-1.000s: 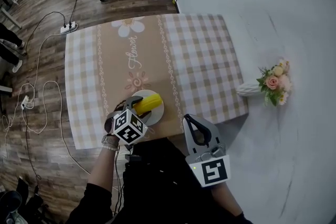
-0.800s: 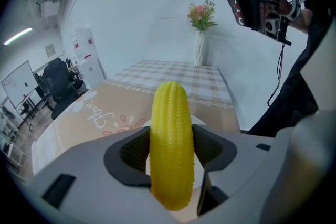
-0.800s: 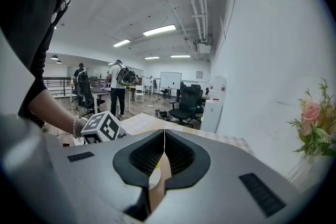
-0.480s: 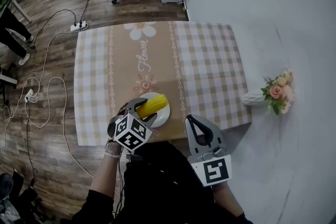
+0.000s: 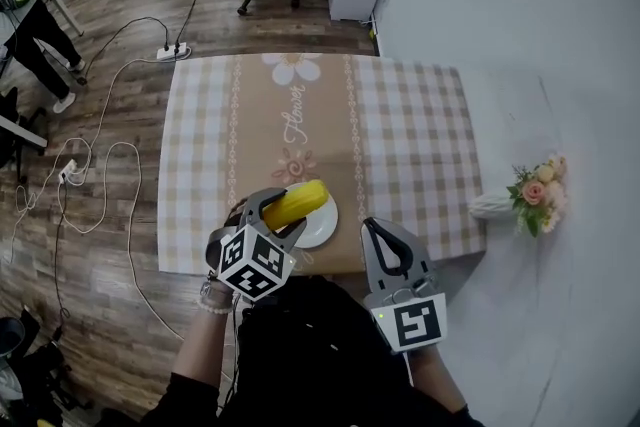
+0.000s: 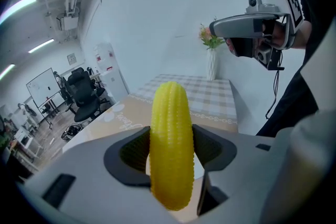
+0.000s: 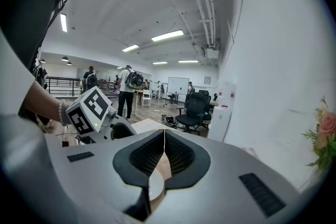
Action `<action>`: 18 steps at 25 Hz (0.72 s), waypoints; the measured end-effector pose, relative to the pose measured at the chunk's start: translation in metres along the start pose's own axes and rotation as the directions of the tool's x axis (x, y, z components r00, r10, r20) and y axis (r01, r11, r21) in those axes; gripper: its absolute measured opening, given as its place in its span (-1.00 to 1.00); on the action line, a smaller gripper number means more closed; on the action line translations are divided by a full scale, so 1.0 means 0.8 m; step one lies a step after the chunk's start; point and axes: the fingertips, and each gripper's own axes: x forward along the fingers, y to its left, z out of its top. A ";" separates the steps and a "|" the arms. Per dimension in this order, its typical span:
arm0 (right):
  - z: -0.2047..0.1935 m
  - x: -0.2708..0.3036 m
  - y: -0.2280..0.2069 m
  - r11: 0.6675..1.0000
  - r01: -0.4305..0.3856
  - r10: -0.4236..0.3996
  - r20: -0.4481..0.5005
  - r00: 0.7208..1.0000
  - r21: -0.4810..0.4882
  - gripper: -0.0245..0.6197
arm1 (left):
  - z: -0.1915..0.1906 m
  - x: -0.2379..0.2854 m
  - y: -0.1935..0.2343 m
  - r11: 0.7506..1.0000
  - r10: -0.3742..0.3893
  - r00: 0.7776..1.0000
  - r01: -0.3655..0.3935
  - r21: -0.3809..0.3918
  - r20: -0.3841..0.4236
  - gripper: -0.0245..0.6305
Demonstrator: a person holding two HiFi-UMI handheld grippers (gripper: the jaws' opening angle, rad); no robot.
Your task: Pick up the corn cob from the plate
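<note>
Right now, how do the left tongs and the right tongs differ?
The grey left tongs are shut on the yellow corn cob; the grey right tongs are shut on nothing. The left tongs sit over the round white plate; the right tongs are off to its right. Both share the same grey build.

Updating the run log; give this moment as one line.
left gripper: shut on corn cob | corn cob: above plate | right gripper: shut, empty
</note>
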 end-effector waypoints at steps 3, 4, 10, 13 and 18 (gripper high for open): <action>0.001 0.001 0.004 1.000 -0.012 0.012 0.002 1.000 -0.010 -0.80 | 0.007 -0.014 0.003 1.000 0.011 1.000 -0.011 0.012 0.012 -0.15; 0.002 0.002 0.005 1.000 -0.016 0.016 0.003 1.000 -0.013 -0.80 | 0.009 -0.019 0.004 1.000 0.015 1.000 -0.016 0.015 0.016 -0.15; 0.015 0.009 0.008 0.999 -0.029 0.030 0.030 0.999 -0.022 -0.80 | 0.024 -0.049 0.007 0.999 0.048 0.997 -0.048 -0.005 0.056 -0.15; 0.024 0.015 0.009 0.999 -0.032 0.034 0.050 0.998 -0.030 -0.80 | 0.029 -0.064 0.010 0.998 0.067 0.996 -0.067 0.005 0.065 -0.15; 0.037 0.023 0.012 0.998 -0.046 0.049 0.080 0.996 -0.044 -0.80 | 0.030 -0.084 0.014 0.996 0.093 0.993 -0.092 -0.007 0.075 -0.15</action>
